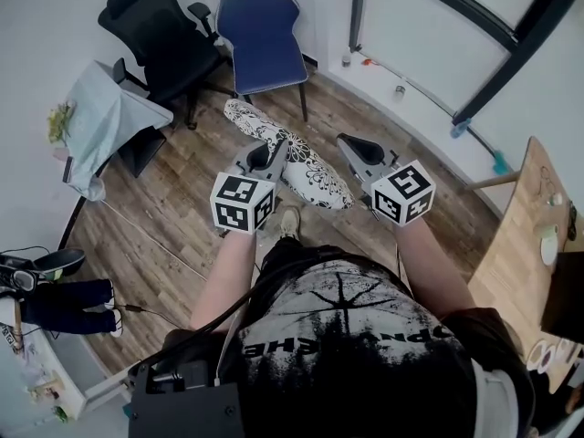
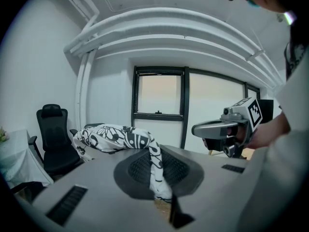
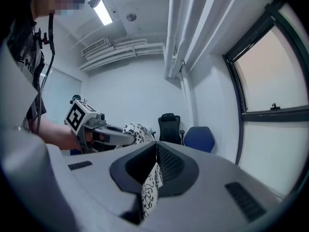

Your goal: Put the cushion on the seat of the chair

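Observation:
A black-and-white flowered cushion [image 1: 306,167] hangs in the air in front of me, held between both grippers. My left gripper [image 1: 276,151] is shut on its left edge, and the fabric [image 2: 155,173] shows pinched between the jaws in the left gripper view. At the cushion's right corner my right gripper [image 1: 349,146] is shut on a fold of the cloth [image 3: 150,190]. The blue chair [image 1: 263,35] stands against the far wall beyond the cushion, its seat bare. It also shows in the right gripper view [image 3: 199,139]. Both grippers point roughly level.
A black office chair [image 1: 160,35] stands left of the blue one. A small table under a pale cloth [image 1: 105,117] is at the left, a wooden table [image 1: 520,245] at the right. A person's legs and shoes [image 1: 64,295] lie at the left edge. The floor is wood.

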Demonstrator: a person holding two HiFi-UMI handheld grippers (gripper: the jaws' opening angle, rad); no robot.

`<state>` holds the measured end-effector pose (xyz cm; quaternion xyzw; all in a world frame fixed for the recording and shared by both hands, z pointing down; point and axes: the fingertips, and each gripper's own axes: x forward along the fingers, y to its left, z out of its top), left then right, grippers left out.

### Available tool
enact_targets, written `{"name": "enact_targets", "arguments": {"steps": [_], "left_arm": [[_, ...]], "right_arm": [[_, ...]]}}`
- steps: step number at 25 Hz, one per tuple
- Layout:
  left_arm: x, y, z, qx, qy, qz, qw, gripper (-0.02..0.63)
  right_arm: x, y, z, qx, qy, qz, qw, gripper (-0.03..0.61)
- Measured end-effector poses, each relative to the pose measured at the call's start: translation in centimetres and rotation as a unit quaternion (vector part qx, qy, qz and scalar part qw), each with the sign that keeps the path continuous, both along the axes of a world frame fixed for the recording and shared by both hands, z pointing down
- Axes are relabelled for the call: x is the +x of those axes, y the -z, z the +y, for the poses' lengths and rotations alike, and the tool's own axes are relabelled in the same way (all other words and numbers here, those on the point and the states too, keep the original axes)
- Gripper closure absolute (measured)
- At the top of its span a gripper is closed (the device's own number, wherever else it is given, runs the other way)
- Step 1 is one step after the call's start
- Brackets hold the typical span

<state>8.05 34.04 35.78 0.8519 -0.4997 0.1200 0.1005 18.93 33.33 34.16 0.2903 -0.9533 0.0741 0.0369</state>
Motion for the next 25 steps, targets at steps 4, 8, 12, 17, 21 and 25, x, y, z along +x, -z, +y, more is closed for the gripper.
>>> {"name": "enact_targets", "arguments": {"steps": [4,8,12,17,21,25], "left_arm": [[-1.1,-0.4,-1.9,-0.002,-0.005,0.007,1.0000,0.588],[-2.5,-0.5,-4.4,-0.003,-0.014,0.010,0.9998,0.588],[-4.2,-0.4,-7.3,-0.005,-0.024,0.013,0.9996,0.588],[-6.7,-0.3,-10.8,-0.009,-0.037,0.014,0.9992,0.588],[-8.8,-0.8,-13.2,-0.017,-0.049,0.018,0.9985,0.588],[-10.6,-1.3,-15.7,-0.021,-0.065,0.019,0.9975,0.587]], "right_arm": [[-1.0,-0.1,-1.6,0.001,-0.006,0.003,1.000,0.559],[-2.5,-0.1,-3.9,0.002,-0.014,0.005,1.000,0.558],[-4.4,0.1,-6.5,0.001,-0.022,0.005,1.000,0.558],[-6.7,0.2,-9.8,-0.002,-0.039,0.005,0.999,0.558],[-8.7,-0.4,-12.0,-0.009,-0.053,0.011,0.999,0.558],[-10.8,-0.7,-14.1,-0.012,-0.065,0.015,0.998,0.558]]}}
